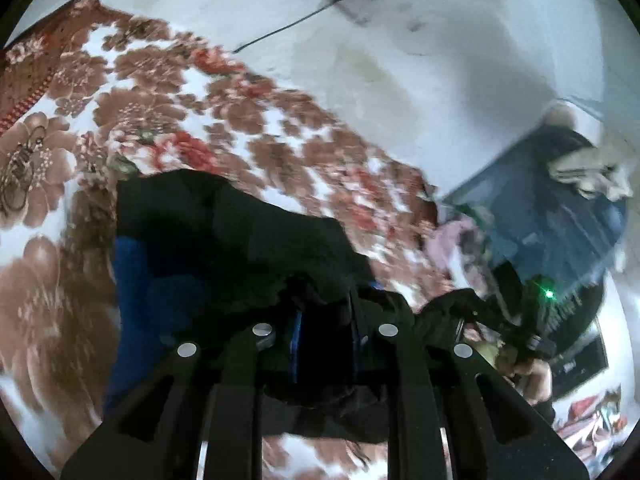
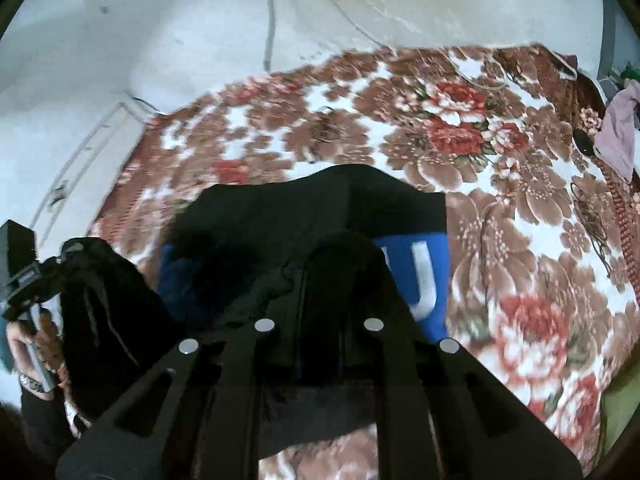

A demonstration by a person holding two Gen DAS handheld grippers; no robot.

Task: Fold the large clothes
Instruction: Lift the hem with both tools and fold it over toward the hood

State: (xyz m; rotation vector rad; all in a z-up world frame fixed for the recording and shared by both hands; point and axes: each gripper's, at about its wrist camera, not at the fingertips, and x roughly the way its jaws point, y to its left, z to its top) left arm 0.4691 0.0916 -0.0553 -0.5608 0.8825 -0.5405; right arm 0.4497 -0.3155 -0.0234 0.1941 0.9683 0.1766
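Note:
A black garment (image 1: 224,240) with a blue panel (image 1: 132,280) lies on a floral blanket (image 1: 168,92). In the right wrist view the same garment (image 2: 320,208) shows a blue panel with a white letter (image 2: 420,276). My left gripper (image 1: 324,320) is shut on a bunched edge of the black cloth, lifted above the blanket. My right gripper (image 2: 340,272) is shut on another bunched edge, which covers its fingertips. The other gripper shows at the right in the left wrist view (image 1: 480,320) and at the left in the right wrist view (image 2: 60,276), with cloth hanging from it.
The floral blanket (image 2: 500,160) covers a bed against a white wall (image 1: 400,60). A pink cloth (image 2: 620,132) lies at the bed's far right edge. A dark blue board or cabinet (image 1: 540,208) with pale cloth on it (image 1: 588,172) stands at the right.

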